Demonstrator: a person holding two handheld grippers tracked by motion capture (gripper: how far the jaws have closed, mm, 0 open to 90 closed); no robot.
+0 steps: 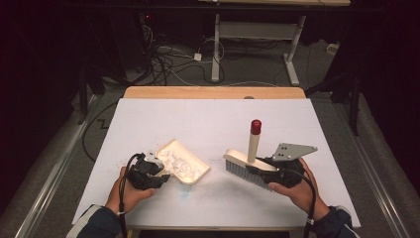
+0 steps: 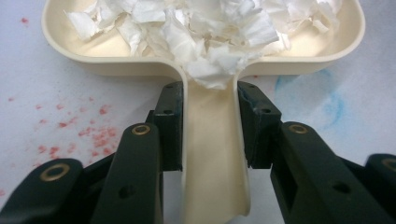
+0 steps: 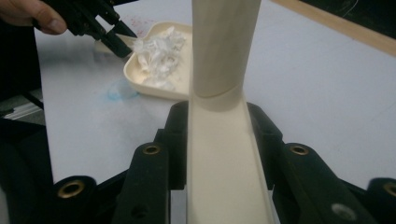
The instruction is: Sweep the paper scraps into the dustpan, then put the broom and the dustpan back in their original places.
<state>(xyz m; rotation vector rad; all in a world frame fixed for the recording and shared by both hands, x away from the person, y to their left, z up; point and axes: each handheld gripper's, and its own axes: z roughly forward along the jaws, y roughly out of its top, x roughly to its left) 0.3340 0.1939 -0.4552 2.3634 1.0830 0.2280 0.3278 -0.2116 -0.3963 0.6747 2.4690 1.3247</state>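
A cream dustpan (image 1: 190, 171) lies on the white sheet, holding a heap of white paper scraps (image 1: 176, 161). My left gripper (image 1: 161, 174) is shut on its handle. In the left gripper view both pads of that gripper (image 2: 209, 100) press the sides of the dustpan handle (image 2: 212, 158), and the paper scraps (image 2: 201, 32) spill toward it. To the right, my right gripper (image 1: 258, 169) is shut on a cream brush (image 1: 242, 159) with grey bristles; its handle (image 1: 254, 141), tipped in red, stands upright. In the right gripper view the brush (image 3: 222, 163) sits between the pads of the right gripper (image 3: 218, 109).
The white sheet (image 1: 208, 119) covers the table, and a wooden edge (image 1: 213, 92) shows at the far side. Red specks (image 2: 93, 135) and a blue smear (image 2: 329, 100) mark the sheet near the dustpan. Cables and desk legs (image 1: 216, 54) lie on the floor beyond.
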